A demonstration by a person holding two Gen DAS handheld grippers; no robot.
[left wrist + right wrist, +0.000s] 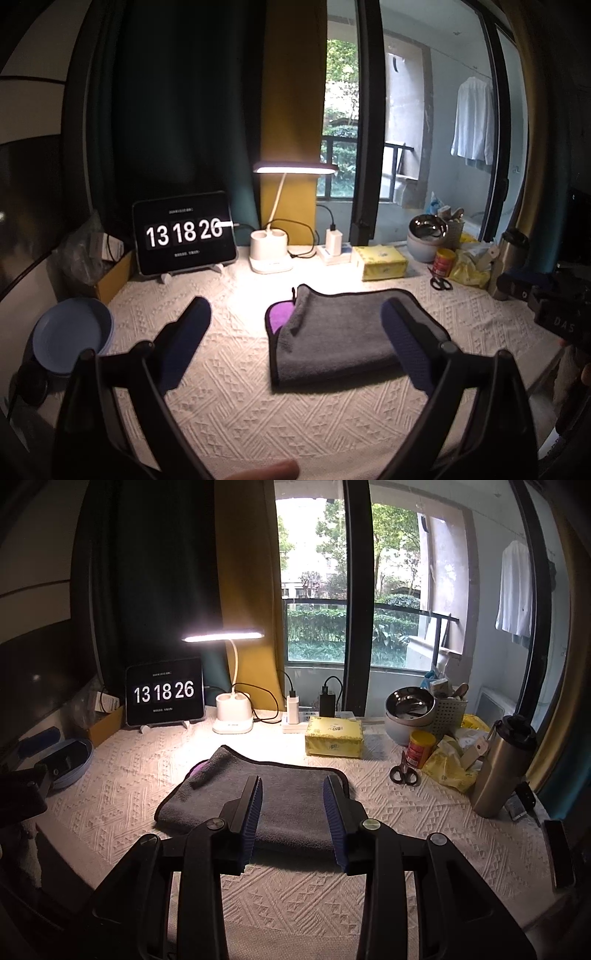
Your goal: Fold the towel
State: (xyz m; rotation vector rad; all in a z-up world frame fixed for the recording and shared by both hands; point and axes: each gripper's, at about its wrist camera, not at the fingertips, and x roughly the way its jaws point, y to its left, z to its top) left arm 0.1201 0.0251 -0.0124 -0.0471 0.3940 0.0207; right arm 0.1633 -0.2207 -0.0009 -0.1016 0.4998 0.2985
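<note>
— Towel [266, 797]?
— Folded, grey, black-edged, flat on the white patterned tablecloth [122, 786] mid-table, under the lit lamp [225, 635]. Purple underside [277, 315] peeking out at the far left corner.
— Left gripper [295, 325]?
— Spread wide, holding nothing, above the cloth; right-hand finger [406, 343] over the towel's right part, the other one off to the left of it.
— Right gripper [293, 801]?
— Also parted, narrower gap, empty, over the towel's near edge. Contact with the fabric: cannot tell.
— Anything readable?
— Tablet [165, 694] at the back left, big white digits "13 18 26", small text lines above and below too tiny to read. "DAS" on a black block [563, 321] at the right edge of the left view. Yellow tissue pack [334, 736] with a print, wording blurred. Red can [421, 747], label illegible.
— Rest of the table?
— Scissors [402, 773] beside the can, steel flask [502, 764] at right, blue plate [72, 336] at left.
</note>
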